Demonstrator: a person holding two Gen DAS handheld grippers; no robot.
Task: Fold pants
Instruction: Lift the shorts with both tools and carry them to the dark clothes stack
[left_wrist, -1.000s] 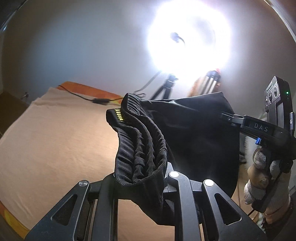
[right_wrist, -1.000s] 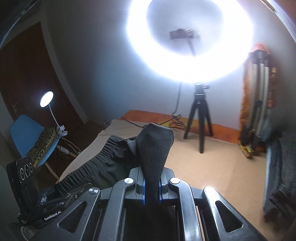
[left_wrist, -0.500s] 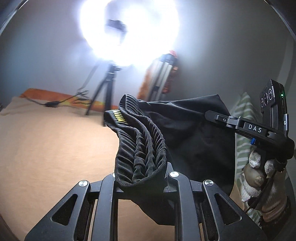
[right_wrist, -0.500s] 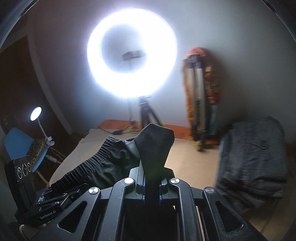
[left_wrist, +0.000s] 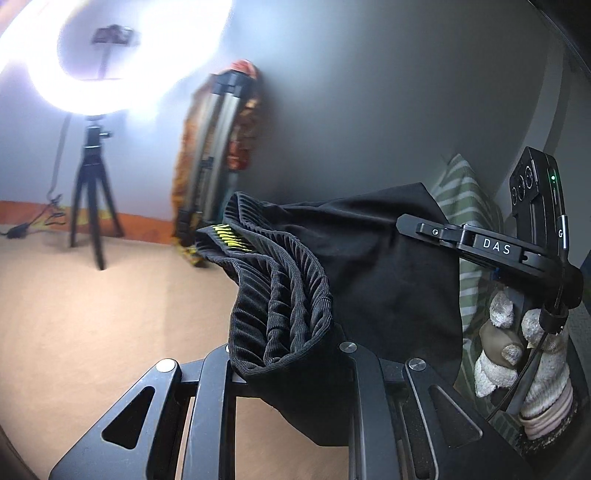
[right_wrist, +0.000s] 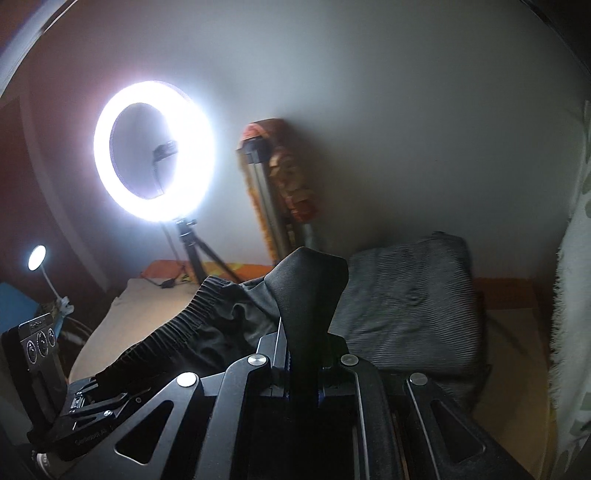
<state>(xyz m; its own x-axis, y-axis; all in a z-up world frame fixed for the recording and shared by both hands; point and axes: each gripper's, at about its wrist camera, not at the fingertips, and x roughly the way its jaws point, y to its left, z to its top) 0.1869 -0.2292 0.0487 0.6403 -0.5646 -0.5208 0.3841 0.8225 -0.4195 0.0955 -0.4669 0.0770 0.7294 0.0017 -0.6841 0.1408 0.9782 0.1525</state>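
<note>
The black pants (left_wrist: 369, 273) hang in the air between my two grippers above the tan bed sheet (left_wrist: 92, 314). My left gripper (left_wrist: 291, 354) is shut on the ribbed elastic waistband (left_wrist: 280, 295), which bunches up over its jaws. My right gripper (right_wrist: 304, 354) is shut on a smooth fold of the same pants (right_wrist: 310, 291) that sticks up from its jaws. The right gripper also shows at the right of the left wrist view (left_wrist: 410, 223), and the left gripper at the lower left of the right wrist view (right_wrist: 92, 402).
A lit ring light (right_wrist: 155, 151) on a tripod (left_wrist: 90, 195) stands at the far bed edge by the wall. A folded frame with patterned cloth (right_wrist: 280, 192) leans on the wall. A stack of grey folded clothes (right_wrist: 410, 299) lies on the bed. A striped cloth (left_wrist: 461, 210) is behind.
Both grippers have swung to the right with the pants held between them. The ring light has slid left in both views and the grey clothes stack has come nearer the middle.
</note>
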